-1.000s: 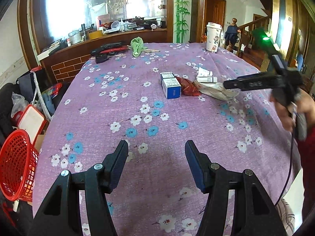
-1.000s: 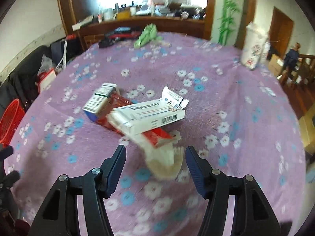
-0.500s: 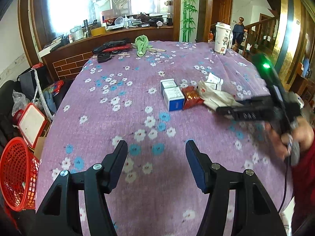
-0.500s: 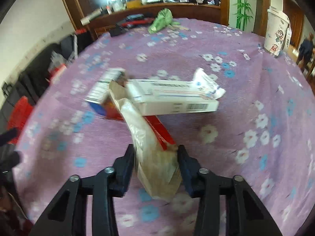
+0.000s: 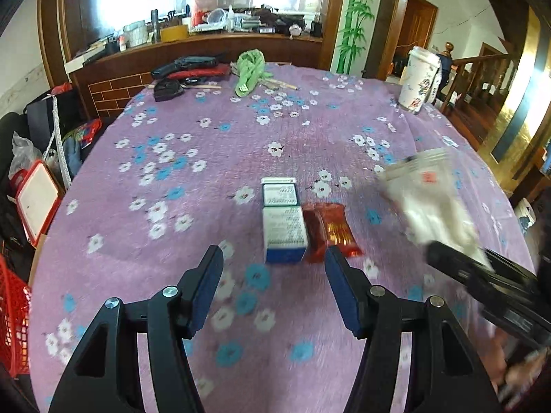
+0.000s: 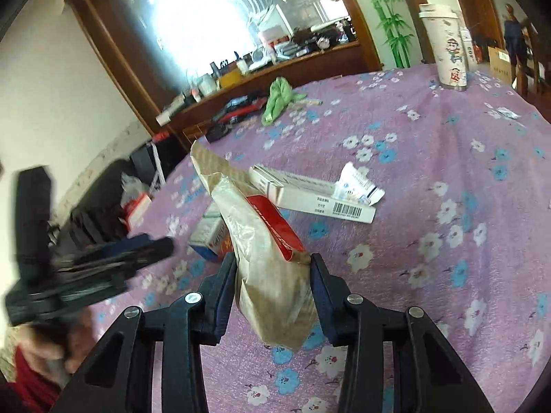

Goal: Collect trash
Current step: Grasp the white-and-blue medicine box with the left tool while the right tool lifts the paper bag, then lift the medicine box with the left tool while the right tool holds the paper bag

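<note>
The right gripper (image 6: pixel 273 272) is closed on a crumpled tan paper bag (image 6: pixel 265 261), both pads pressing its sides; the bag is lifted above the purple floral tablecloth (image 6: pixel 447 158) with a red packet (image 6: pixel 275 223) showing at its opening. A long white carton (image 6: pixel 316 196) lies on the cloth just behind it. The left gripper (image 5: pixel 273 275) hangs over the cloth with its fingers spread wide and nothing between them. Just ahead of it, a blue-and-white box (image 5: pixel 284 232) lies touching a red foil wrapper (image 5: pixel 332 230). A red basket (image 5: pixel 12 313) sits at the left edge, beside the table
</note>
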Demonstrator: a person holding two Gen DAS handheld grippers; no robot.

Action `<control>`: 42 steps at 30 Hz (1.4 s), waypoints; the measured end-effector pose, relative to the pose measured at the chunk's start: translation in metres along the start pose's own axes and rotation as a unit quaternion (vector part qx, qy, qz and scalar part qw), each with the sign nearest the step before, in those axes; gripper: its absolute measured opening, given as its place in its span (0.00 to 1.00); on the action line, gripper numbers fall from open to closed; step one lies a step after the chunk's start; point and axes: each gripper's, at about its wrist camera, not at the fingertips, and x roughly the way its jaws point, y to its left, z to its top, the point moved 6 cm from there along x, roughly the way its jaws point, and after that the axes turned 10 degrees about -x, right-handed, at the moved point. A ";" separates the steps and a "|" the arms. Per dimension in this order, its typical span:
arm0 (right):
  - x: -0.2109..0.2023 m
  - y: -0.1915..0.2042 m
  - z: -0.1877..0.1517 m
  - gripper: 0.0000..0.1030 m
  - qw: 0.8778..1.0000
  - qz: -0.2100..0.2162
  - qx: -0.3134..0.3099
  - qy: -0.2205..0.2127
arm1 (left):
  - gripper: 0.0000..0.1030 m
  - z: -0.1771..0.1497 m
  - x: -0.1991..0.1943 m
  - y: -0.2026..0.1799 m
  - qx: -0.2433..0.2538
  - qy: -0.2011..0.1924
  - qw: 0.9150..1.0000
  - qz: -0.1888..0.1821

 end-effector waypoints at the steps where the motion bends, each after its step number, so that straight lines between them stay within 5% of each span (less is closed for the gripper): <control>1: -0.002 -0.002 0.001 0.44 1.000 -0.003 0.002 -0.004 | 0.58 0.003 0.009 -0.003 0.001 0.002 1.000 0.007; 10: -0.006 0.002 0.005 0.44 1.000 -0.004 -0.012 -0.012 | 0.32 0.005 0.069 -0.006 0.015 0.039 0.998 0.040; 17: -0.002 0.006 0.002 0.44 1.000 -0.009 -0.023 -0.007 | 0.32 -0.005 0.056 0.004 0.016 0.013 0.999 0.027; 31: 0.014 0.047 -0.009 0.44 0.993 -0.016 -0.121 0.009 | 0.32 -0.023 -0.005 0.032 0.011 -0.125 0.991 0.052; 42: 0.009 0.048 -0.007 0.44 0.993 -0.015 -0.120 -0.005 | 0.32 -0.022 -0.013 0.032 0.024 -0.159 0.985 0.063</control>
